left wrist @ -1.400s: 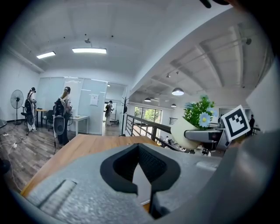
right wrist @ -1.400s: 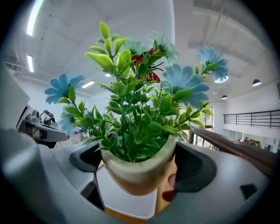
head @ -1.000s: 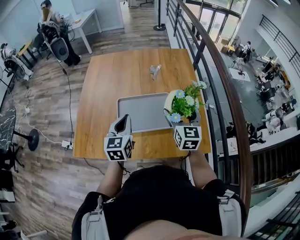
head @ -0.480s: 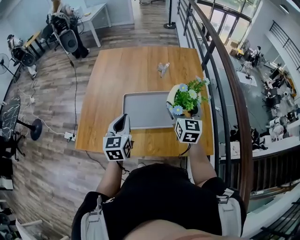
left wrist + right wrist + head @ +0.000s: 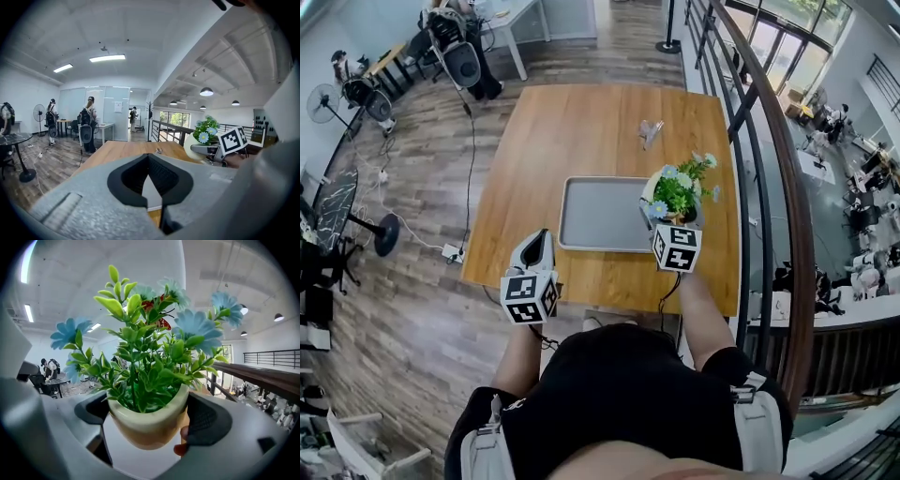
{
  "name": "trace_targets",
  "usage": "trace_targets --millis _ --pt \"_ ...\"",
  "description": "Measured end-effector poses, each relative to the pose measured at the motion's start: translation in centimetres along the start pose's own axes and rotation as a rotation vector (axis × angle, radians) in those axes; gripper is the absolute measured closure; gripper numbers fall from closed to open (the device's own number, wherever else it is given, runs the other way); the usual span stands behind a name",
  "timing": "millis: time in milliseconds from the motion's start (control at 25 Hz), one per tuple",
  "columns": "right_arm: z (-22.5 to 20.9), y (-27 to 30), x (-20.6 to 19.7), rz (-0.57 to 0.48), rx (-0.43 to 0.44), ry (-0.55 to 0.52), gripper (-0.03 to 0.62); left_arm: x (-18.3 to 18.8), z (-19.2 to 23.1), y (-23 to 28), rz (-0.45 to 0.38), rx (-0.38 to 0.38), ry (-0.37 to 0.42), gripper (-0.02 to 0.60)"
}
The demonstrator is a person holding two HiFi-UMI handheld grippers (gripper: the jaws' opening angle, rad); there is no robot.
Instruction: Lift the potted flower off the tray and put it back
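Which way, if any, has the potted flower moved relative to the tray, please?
No: the potted flower stays by the tray's right edge, held in the right gripper.

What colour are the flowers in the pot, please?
Light blue flowers, clearest in the right gripper view.

Left tongs (image 5: pixel 538 246) pressed together, empty; right tongs (image 5: pixel 672 223) clamp the potted flower (image 5: pixel 677 193).
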State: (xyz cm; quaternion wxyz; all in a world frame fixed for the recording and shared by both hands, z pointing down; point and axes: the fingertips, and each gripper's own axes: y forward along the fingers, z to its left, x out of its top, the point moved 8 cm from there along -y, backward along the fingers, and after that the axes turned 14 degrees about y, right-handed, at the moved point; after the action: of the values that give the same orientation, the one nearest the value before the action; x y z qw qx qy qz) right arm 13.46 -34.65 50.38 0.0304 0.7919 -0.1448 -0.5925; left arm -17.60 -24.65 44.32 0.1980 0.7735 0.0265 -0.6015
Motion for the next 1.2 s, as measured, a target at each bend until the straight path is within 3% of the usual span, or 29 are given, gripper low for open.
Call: trace_targets --millis 320,680,920,1200 --pt "-2.8 4.4 -5.2 0.112 -0.037 0.015 0.08 -1.1 1.3 -1.4 0.035 0.073 -0.011 0.569" --pt "-4.3 7.0 -11.1 0.265 -0.012 0.043 0.08 -1.5 2.2 -2.2 0.056 0.122 -0.015 0.569" --pt "-5.1 7.7 -15.2 0.375 -0.048 0.049 0.08 -1.7 3.1 -2.5 0.067 0.144 -0.017 0.569" --pt "-4.7 7.7 -16.5 0.353 -0.052 -0.024 0.079 -2.3 3.6 -2.4 0.07 0.142 -0.028 0.569"
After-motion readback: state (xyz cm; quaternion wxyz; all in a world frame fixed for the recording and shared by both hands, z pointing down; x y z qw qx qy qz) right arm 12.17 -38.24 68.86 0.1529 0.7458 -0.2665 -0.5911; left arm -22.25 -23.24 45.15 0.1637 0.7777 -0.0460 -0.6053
